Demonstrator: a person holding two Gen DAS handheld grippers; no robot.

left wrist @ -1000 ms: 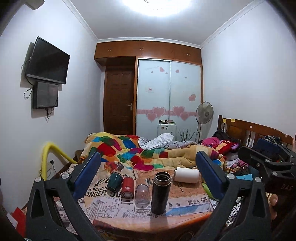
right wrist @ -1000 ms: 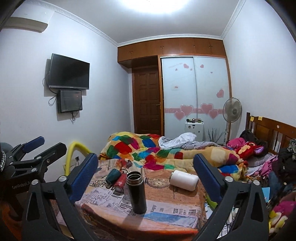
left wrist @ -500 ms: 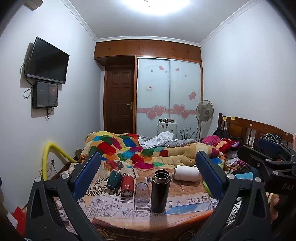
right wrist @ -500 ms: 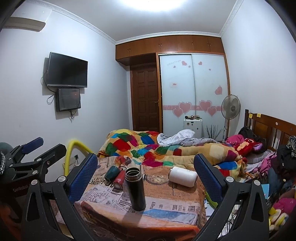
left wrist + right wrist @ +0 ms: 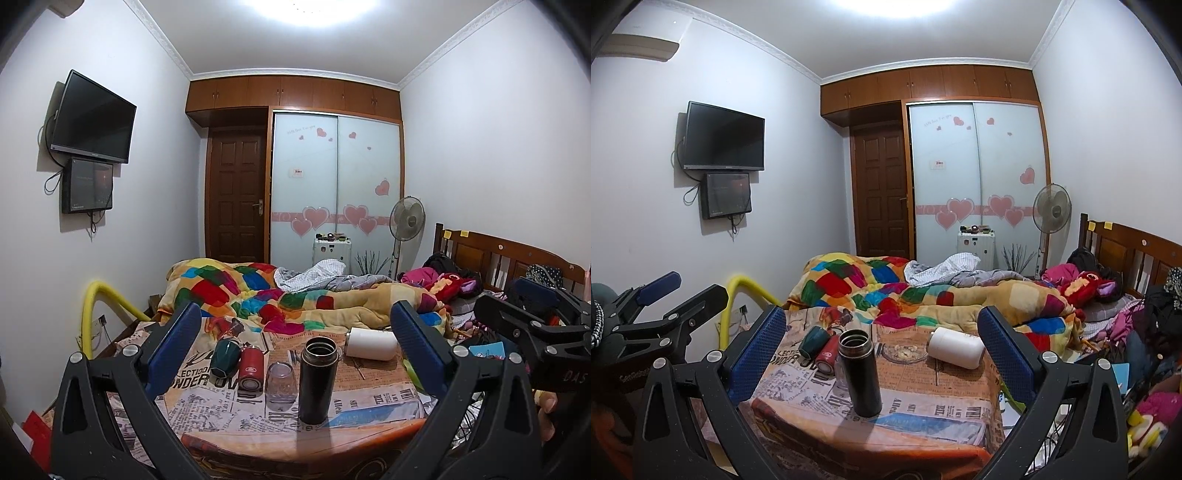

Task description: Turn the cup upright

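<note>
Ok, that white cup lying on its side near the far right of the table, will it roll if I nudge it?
Probably. The white cup lies on its round side on the newspaper-covered table, so a sideways nudge may roll it. It looks smooth, so the fingers could slip. Its weight cannot be judged.

- black flask (image 5: 317, 380), lid off
- dark green cup (image 5: 225, 357)
- red bottle (image 5: 251, 367)
- clear glass (image 5: 280, 385), see-through
- white cylinder (image 5: 371, 343)
- table (image 5: 295, 445) orange-brown, covered in black-and-white newsprint (image 5: 207, 398) with a blue patch near the front edge
- blanket (image 5: 236, 291): patchwork of red, blue, green, yellow on tan
- wardrobe doors (image 5: 336, 184) frosted pale blue, pink hearts
- left gripper (image 5: 295, 343): black frame, blue pads
- right gripper (image 5: 882, 343): same colours
</note>
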